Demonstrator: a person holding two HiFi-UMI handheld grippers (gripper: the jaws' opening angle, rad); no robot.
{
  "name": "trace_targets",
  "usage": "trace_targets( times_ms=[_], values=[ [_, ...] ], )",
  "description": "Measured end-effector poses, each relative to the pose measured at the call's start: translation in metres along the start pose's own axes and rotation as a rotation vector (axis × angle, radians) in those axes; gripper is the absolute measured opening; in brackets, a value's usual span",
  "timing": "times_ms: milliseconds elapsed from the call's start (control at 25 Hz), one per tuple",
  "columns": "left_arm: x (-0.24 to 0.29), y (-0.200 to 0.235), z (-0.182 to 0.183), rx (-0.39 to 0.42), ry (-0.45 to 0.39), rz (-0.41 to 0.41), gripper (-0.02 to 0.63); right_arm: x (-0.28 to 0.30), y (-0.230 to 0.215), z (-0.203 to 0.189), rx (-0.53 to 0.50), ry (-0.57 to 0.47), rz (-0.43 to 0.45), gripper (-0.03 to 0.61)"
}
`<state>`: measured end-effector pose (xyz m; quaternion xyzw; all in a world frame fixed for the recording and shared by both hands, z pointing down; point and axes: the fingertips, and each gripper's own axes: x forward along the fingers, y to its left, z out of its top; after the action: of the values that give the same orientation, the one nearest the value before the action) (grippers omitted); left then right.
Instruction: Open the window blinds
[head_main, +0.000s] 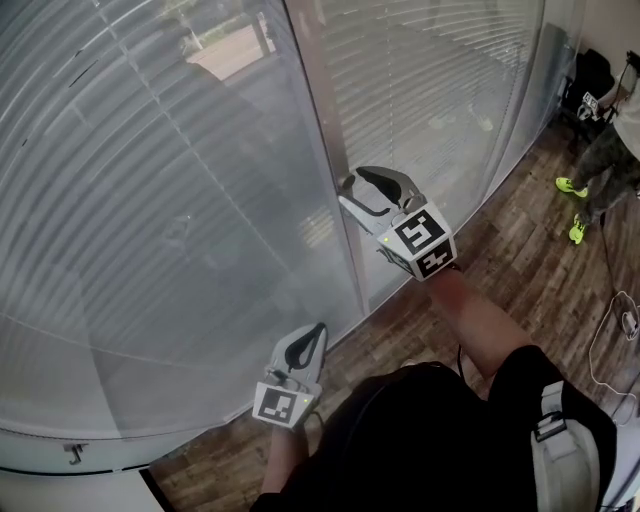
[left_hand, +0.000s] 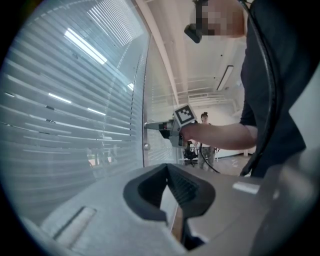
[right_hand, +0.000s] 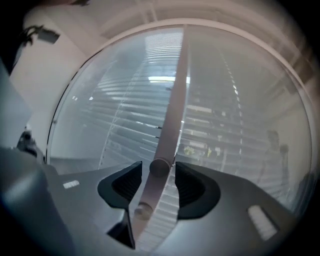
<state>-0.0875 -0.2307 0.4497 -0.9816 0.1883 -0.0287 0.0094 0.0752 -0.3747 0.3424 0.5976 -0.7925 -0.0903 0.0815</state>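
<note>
The knob (right_hand: 160, 167) on the frame (right_hand: 173, 107) sits between the wide jaws of the right gripper (right_hand: 159, 170), its axis toward the tool. The pads seem not to touch it. The left gripper (left_hand: 167, 169), closed and empty, is farther away.

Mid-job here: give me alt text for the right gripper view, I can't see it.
The right claw stands open around a round knob on the grey window post, pads seemingly clear of it. Slatted blinds fill the glass on both sides.
</note>
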Motion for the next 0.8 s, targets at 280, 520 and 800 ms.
trace_targets(
  times_ms=[280,520,800],
  values=[
    [0.000,-0.004,-0.001,-0.004,0.004,-0.002,0.005,0.001,0.015,0.003,-0.898,0.159,0.010,0.202],
    [-0.003,-0.002,-0.002,-0.002,0.008,0.012,0.005,0.005,0.014,-0.004,-1.101,0.204,0.037,0.191],
    [-0.004,-0.002,-0.002,-0.006,0.003,0.017,0.005,0.007,0.014,-0.006,-1.112,0.228,0.029,0.126]
  ],
)
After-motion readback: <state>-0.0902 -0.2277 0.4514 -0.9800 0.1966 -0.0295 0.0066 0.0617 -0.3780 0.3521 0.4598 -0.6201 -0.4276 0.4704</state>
